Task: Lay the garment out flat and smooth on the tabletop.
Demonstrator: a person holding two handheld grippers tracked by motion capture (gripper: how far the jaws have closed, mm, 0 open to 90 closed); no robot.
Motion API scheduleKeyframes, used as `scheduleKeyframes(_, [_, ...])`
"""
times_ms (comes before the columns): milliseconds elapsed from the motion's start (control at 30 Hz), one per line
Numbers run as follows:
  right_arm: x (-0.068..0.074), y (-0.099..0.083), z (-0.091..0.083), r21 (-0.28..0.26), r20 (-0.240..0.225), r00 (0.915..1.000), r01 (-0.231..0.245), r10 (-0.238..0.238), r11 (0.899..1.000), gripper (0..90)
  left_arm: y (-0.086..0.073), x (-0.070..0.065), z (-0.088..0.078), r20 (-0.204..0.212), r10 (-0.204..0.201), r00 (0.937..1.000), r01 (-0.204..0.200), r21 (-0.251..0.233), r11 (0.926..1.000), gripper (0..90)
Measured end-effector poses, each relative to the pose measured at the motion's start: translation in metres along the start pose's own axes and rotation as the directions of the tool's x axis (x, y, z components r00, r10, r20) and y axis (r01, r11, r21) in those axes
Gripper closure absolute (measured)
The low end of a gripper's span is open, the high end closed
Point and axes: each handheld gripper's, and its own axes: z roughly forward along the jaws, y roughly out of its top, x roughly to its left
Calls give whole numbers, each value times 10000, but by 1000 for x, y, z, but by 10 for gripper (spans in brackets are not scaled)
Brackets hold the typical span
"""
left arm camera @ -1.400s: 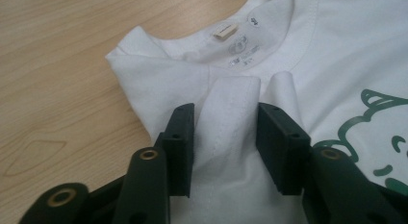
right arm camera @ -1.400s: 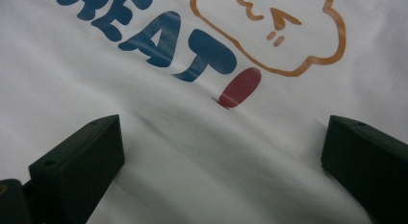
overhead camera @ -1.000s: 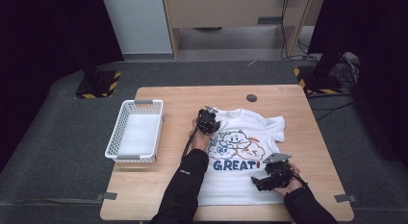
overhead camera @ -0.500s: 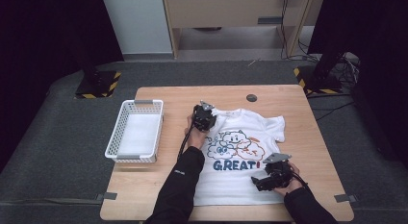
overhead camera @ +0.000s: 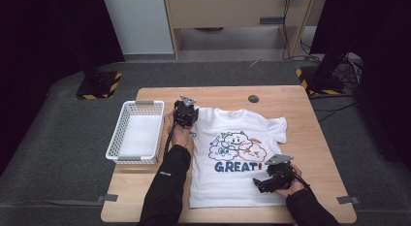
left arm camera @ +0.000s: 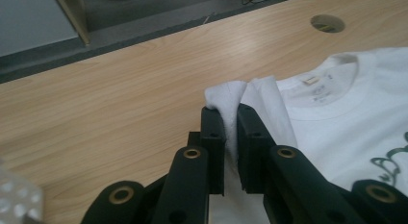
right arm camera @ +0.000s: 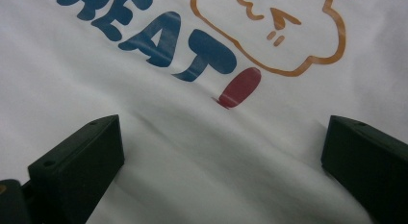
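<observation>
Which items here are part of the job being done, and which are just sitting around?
In use:
- white T-shirt
- left tongs, clamped on a bunched sleeve fold
- right tongs, open over the print

Lying about:
- white basket beside the shirt
- table and its round hole

T-shirt: white, short-sleeved, spread flat face-up on the wooden table, neck toward the far edge. Front print of cartoon cloud figures outlined in blue, green and orange above blue lettering "GREAT" with a red exclamation mark. One sleeve bunched into a raised fold, pinched between the left gripper jaws. Hem near the table's front edge.
</observation>
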Motion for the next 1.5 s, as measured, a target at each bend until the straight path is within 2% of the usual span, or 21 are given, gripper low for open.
scheduleKeyframes(100, [0,0,0,4,2,10000,1,-1,10000,11,-2,6,-3,-216,-51,9998,52,63,10000,834])
scheduleKeyframes(200, [0,0,0,-14,-9,10000,-11,11,10000,9,-7,13,-7,-665,-79,9978,99,296,9995,828])
scheduleKeyframes(333, [1,1,1,-14,2,10000,-29,29,10000,9,-11,14,-5,-932,-47,9956,107,644,9979,818])
scheduleKeyframes(400, [1,1,1,-9,0,10000,-25,25,10000,9,-19,12,1,-1137,39,9935,95,1168,9931,813])
scheduleKeyframes(433, [1,1,1,-9,1,10000,-25,25,10000,9,-19,12,1,-1137,39,9935,95,1168,9931,806])
scheduleKeyframes(467, [1,1,1,-12,4,10000,-3,3,10000,9,-25,12,7,-1216,-26,9926,214,1531,9880,800])
scheduleKeyframes(500, [1,1,1,-12,4,10000,-3,3,10000,9,-25,12,7,-1216,-26,9926,214,1531,9880,796])
scheduleKeyframes(533, [1,1,1,-9,0,10000,-20,20,10000,10,-31,13,12,-1312,-126,9913,359,1769,9836,790])
scheduleKeyframes(633, [1,1,1,-7,-10,10000,-4,4,10000,10,-37,15,16,-1356,-192,9906,454,1929,9802,763])
scheduleKeyframes(667, [1,1,1,-2,-11,10000,-6,6,10000,9,-42,18,19,-1338,-313,9905,588,2066,9767,752])
scheduleKeyframes(767, [1,1,1,-7,-12,10000,-1,1,10000,9,-46,20,22,-1293,-376,9909,646,2121,9751,709])
scheduleKeyframes(900, [1,1,1,7,-8,10000,-29,29,10000,8,-51,21,26,-1245,-419,9913,676,2109,9752,605])
scheduleKeyframes(967, [1,1,1,13,-7,10000,-35,35,10000,8,-51,20,26,-1195,-452,9918,686,1992,9776,551])
scheduleKeyframes(1033, [1,2,1,18,-8,10000,-47,47,10000,8,-48,17,20,-1021,-432,9938,587,1545,9862,504])
scheduleKeyframes(1067, [1,2,1,18,-8,10000,-47,47,10000,8,-48,17,20,-1021,-432,9938,587,1545,9862,483])
scheduleKeyframes(1133, [1,2,1,24,-8,10000,-44,44,10000,8,-43,12,14,-850,-199,9962,304,1237,9919,460])
scheduleKeyframes(1200, [1,2,1,28,-4,10000,-46,46,10000,8,-41,8,9,-716,36,9974,43,1098,9939,447])
scheduleKeyframes(1367, [1,2,1,27,10,10000,-35,35,10000,9,-47,5,-1,-603,435,9972,-363,1149,9927,368])
scheduleKeyframes(1500, [1,2,1,33,10,10000,-35,35,10000,8,-57,6,-2,-516,409,9978,-332,1406,9895,327])
